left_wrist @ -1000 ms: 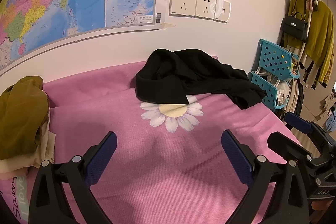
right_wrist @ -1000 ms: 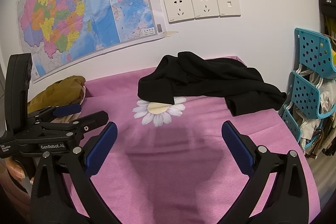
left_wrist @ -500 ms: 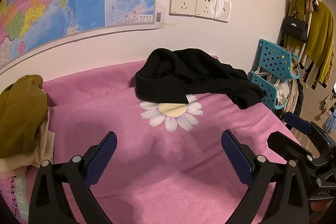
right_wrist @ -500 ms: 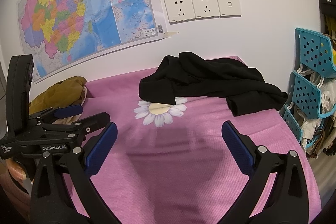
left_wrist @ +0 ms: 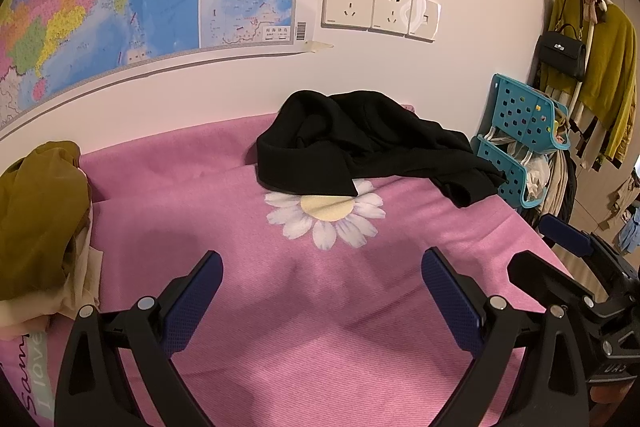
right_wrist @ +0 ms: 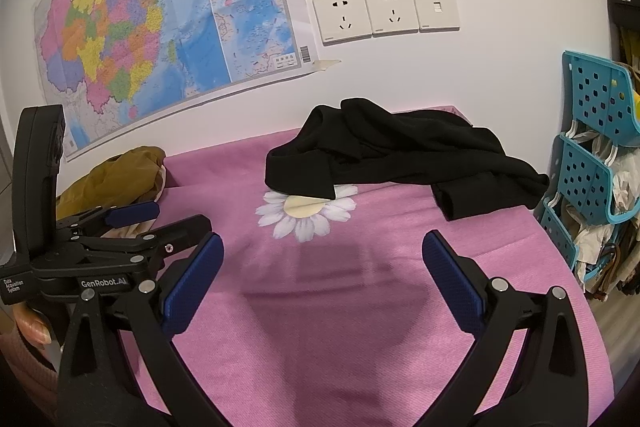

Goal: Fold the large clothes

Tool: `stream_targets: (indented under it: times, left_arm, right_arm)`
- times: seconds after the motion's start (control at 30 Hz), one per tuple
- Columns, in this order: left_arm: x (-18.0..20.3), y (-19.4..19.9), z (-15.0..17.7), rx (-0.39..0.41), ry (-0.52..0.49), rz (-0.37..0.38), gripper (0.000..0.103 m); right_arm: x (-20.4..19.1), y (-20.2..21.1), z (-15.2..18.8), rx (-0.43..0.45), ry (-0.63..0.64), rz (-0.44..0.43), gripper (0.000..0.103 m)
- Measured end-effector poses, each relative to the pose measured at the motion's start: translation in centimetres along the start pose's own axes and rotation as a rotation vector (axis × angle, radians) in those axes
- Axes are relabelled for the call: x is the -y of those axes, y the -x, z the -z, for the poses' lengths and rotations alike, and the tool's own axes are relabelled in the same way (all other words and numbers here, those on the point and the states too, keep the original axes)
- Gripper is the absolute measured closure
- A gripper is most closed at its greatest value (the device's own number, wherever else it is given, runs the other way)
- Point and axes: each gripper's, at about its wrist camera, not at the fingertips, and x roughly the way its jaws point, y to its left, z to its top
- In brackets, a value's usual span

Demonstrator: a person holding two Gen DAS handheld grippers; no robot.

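Observation:
A crumpled black garment (left_wrist: 360,147) (right_wrist: 392,155) lies heaped at the far side of a pink cloth-covered table (left_wrist: 320,327) (right_wrist: 340,307), overlapping a printed daisy (left_wrist: 326,217) (right_wrist: 306,213). My left gripper (left_wrist: 322,301) hovers open over bare pink cloth, well short of the garment. Likewise open and holding nothing, my right gripper (right_wrist: 322,277) hangs above the cloth near the front. The left gripper (right_wrist: 160,221) also shows at the left of the right wrist view, and the right gripper (left_wrist: 560,251) at the right edge of the left wrist view.
An olive-brown garment pile (left_wrist: 36,219) (right_wrist: 116,175) sits at the table's left. A teal perforated rack (left_wrist: 524,143) (right_wrist: 592,155) with bags stands off the right edge. Clothes and a black handbag (left_wrist: 560,53) hang on the right wall. A map and sockets cover the back wall.
Almost nothing differs; both views drift very slightly. Both grippers stay open and the black garment lies as before.

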Motion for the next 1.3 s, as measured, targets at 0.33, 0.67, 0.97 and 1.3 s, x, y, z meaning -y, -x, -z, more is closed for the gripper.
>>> stream_targets:
  times: [0.33,0.67,0.97,1.3]
  left_arm:
    - [0.0,0.0,0.1,0.0,0.0,0.0,0.007]
    - [0.1,0.0,-0.1,0.0,-0.003,-0.007,0.007]
    - [0.0,-1.1,-0.9,-0.016,0.004,-0.006,0.007]
    - [-2.8,-6.2,-3.5,-0.069,0.027,-0.049,0.007]
  right_arm:
    - [0.1,0.0,-0.1,-0.002,0.0,-0.002,0.005]
    - [-0.1,-0.2,-0.6,0.0,0.01,-0.007,0.005]
    - [0.2,-1.5,-1.5,-0.014,0.034,-0.013,0.005]
    - [1.2,-7.3,-6.3,-0.048,0.193,0.036,0.005]
